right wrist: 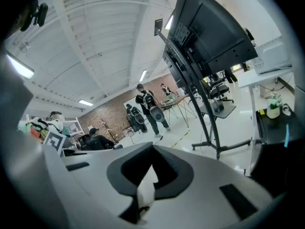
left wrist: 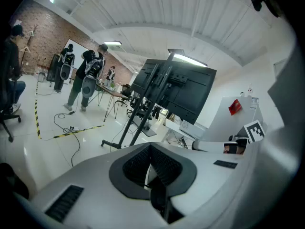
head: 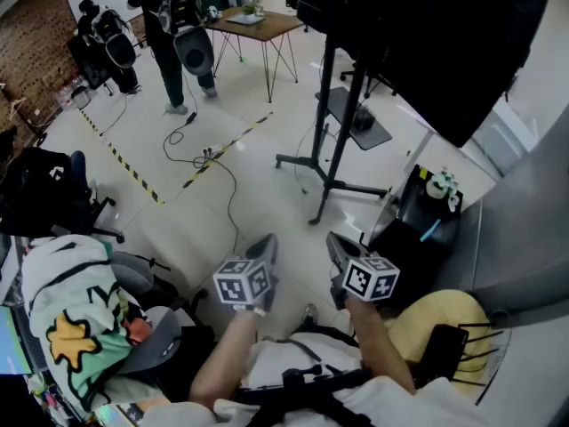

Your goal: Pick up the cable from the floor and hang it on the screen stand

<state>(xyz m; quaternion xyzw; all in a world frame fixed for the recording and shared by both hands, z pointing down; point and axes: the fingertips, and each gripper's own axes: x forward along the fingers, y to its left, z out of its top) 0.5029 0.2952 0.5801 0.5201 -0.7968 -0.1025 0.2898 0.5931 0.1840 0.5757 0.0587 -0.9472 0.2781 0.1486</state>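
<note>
A thin black cable snakes over the pale floor from a power strip toward me; the left gripper view shows this cable ahead and to the left. The black screen stand carries a large dark screen just beyond my hands. The stand rises ahead in the left gripper view, and its pole is close in the right gripper view. My left gripper and right gripper hover side by side in front of my body, both shut and holding nothing, well short of the cable.
Yellow-black tape marks the floor at the left. People with backpacks stand by a wooden table at the back. A black cabinet and a yellow seat are at my right, a chair with clothing at my left.
</note>
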